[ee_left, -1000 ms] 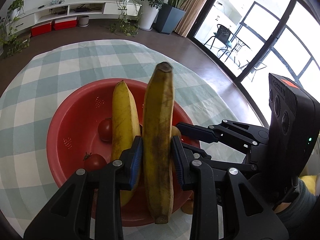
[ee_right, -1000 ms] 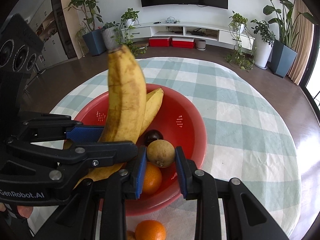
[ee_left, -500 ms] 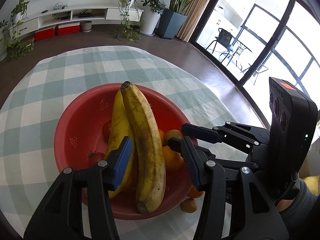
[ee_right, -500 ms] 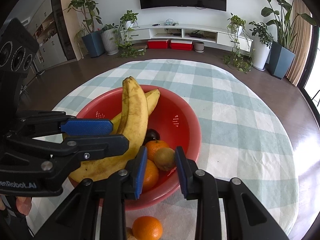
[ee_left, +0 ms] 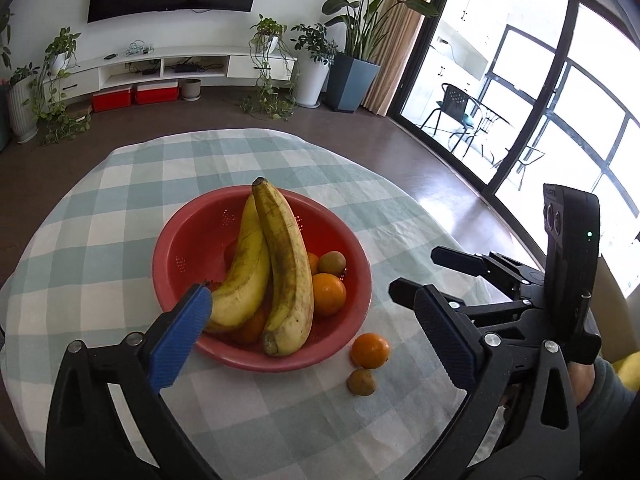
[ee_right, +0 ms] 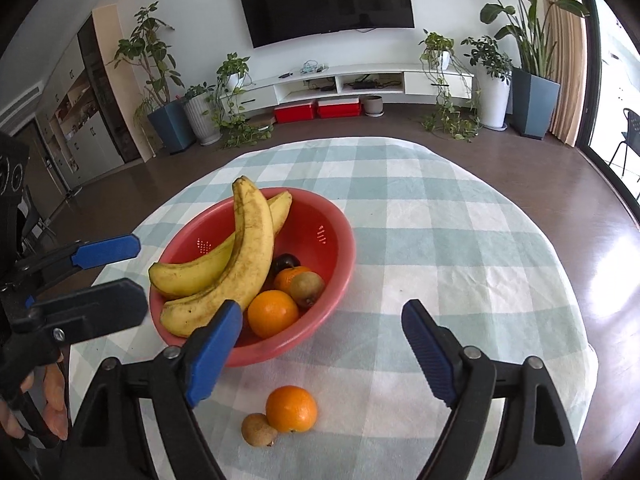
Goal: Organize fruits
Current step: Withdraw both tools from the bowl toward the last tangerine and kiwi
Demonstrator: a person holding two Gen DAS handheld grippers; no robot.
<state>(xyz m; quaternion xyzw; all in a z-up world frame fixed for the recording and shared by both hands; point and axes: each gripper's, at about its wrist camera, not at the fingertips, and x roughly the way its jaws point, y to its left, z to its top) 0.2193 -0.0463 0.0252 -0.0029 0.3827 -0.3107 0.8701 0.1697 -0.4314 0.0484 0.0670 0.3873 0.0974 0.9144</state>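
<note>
A red colander bowl (ee_left: 188,248) (ee_right: 332,240) on the checked cloth holds two bananas (ee_left: 288,264) (ee_right: 248,256), oranges (ee_left: 329,294) (ee_right: 273,313), a brown kiwi-like fruit (ee_left: 332,262) (ee_right: 306,289) and a dark fruit (ee_right: 286,260). On the cloth near the bowl lie a loose orange (ee_left: 370,350) (ee_right: 291,408) and a small brown fruit (ee_left: 361,382) (ee_right: 259,429). My left gripper (ee_left: 316,320) is back from the bowl, its jaws opening wide with nothing between them. The jaws of my right gripper (ee_right: 320,328) are also opening and hold nothing; the loose fruits lie below them.
The round table (ee_right: 480,240) has bare checked cloth right of and behind the bowl. A person's fingers (ee_right: 52,404) hold the left gripper's handle. Beyond are a dark floor, plants, a TV shelf and glass doors (ee_left: 520,92).
The left gripper let go of the spotted banana, which now rests in the bowl on the other banana. The right gripper released the brown fruit into the bowl. Both pulled back and up.
</note>
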